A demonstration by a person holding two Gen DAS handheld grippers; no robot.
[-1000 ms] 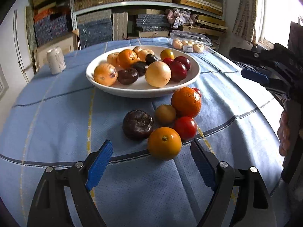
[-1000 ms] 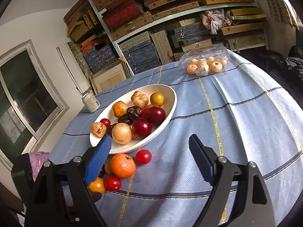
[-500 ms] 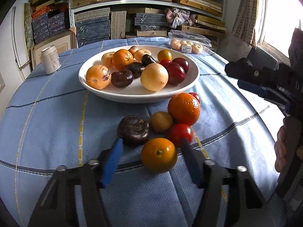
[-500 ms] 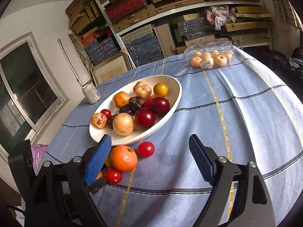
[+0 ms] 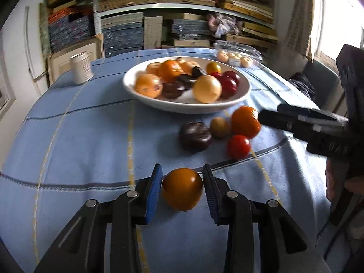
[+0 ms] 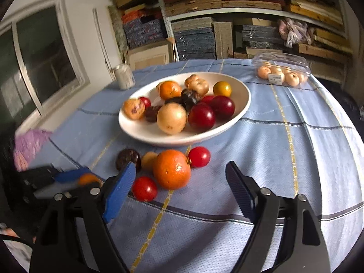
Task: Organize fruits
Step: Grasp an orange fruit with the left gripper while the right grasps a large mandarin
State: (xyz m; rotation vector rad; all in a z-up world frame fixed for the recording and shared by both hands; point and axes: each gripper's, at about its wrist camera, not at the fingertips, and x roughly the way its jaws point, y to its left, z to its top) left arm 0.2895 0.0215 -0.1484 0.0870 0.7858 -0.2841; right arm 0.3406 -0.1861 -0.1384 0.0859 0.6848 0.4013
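My left gripper (image 5: 182,168) has its blue pads against both sides of a small orange fruit (image 5: 182,188), its jaws closing on it, and holds it near me, apart from the loose pile. That pile holds a big orange (image 6: 171,169), two red fruits (image 6: 145,188) (image 6: 199,156), a dark fruit (image 6: 127,157) and a small yellow-brown one (image 6: 148,159). My right gripper (image 6: 180,165) stands wide with jaws closing; the big orange sits between its fingertips, untouched. A white bowl (image 6: 243,100) of several fruits stands behind.
A tin can (image 5: 81,67) stands at the back left and a clear plastic box of pale fruits (image 6: 282,71) at the back right. Blue checked cloth covers the round table (image 6: 284,159). Shelves of stacked boards fill the wall behind.
My left gripper went from wide open to closed on the small orange fruit and drew it away from the pile. My right gripper rolled and moved in toward the big orange.
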